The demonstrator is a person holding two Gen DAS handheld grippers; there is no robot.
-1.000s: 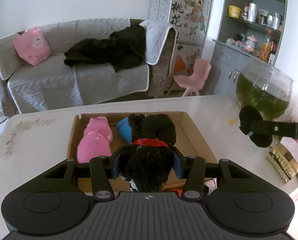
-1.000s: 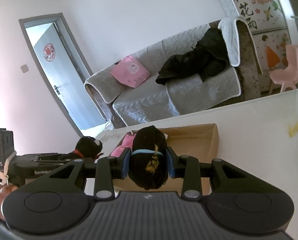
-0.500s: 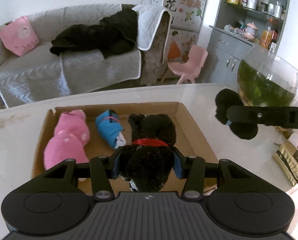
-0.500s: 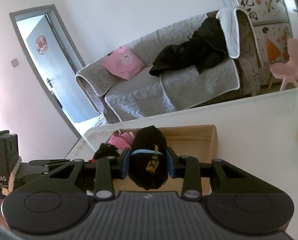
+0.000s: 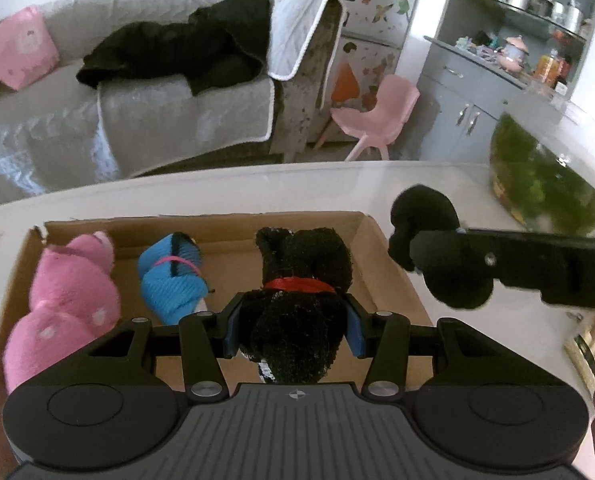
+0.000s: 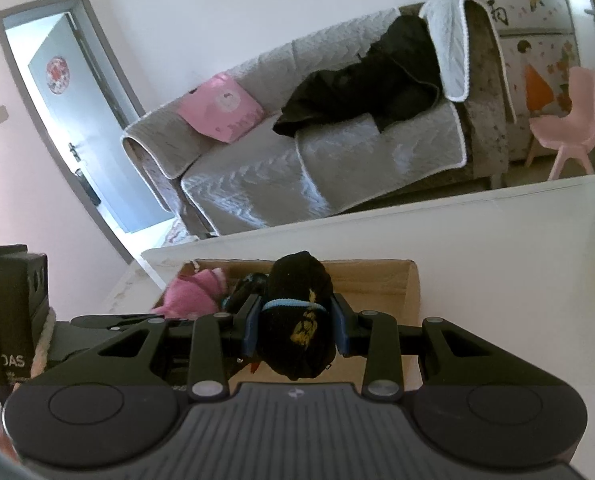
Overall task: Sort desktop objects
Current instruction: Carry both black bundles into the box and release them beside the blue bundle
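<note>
Grippers both loaded: left gripper [image 5: 295, 330] clamping black fuzzy roll with red band [image 5: 299, 312] between blue pads [image 5: 356, 334], hanging over cardboard box [image 5: 381, 264], right of centre. Right gripper [image 6: 295, 330] pinching black sock roll [image 6: 297, 320] (light-blue band round the middle, yellow mark on the front), jaws narrow, pads pressing both sides. In left wrist view, right gripper [image 5: 437, 258] entering from right edge, carrying black sock roll [image 5: 425, 216] just outside box's right wall, above white table [image 5: 257, 188]. Sitting in box already: pink plush roll [image 5: 65, 300] at left, blue sock roll [image 5: 173, 280] with pink band beside it, apart from the held black one. In right wrist view, left gripper [image 6: 113, 322] showing at left edge, box [image 6: 381, 280] lying ahead, pink plush roll [image 6: 195, 296] visible inside. Standing on table at far right: glass bowl of green water [image 5: 545, 168]. Sitting behind table: grey sofa [image 5: 137, 120], with black garment [image 5: 185, 52] and pink cushion [image 5: 15, 48].
</note>
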